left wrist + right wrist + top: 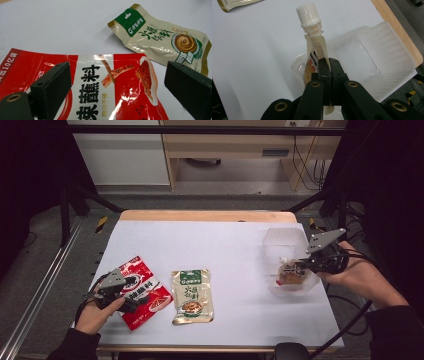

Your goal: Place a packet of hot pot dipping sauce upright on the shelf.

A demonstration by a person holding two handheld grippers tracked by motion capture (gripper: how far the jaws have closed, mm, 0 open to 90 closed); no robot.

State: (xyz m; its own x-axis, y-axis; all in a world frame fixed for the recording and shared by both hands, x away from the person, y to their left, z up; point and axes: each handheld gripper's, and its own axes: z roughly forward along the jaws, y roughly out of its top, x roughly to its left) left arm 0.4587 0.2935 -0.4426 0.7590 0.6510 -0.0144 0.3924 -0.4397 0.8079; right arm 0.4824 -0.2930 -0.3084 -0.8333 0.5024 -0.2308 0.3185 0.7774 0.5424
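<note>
My right gripper (329, 63) is shut on a spouted sauce pouch (313, 42) with a white screw cap, pinching its flat edge. In the high view that sauce pouch (291, 272) hangs over a clear plastic tray (280, 237) at the table's right side, with my right gripper (305, 264) beside it. My left gripper (117, 87) stands open, its jaws wide on either side of a red seasoning packet (100, 82). The red seasoning packet (142, 290) lies flat at the front left, under my left gripper (131, 305). A beige packet (192, 295) with a green top lies at the front middle.
The beige packet (160, 40) sits just beyond the red one in the left gripper view. White paper covers the table (215, 245), with a wooden edge at the back. Dark frame rails run along both sides.
</note>
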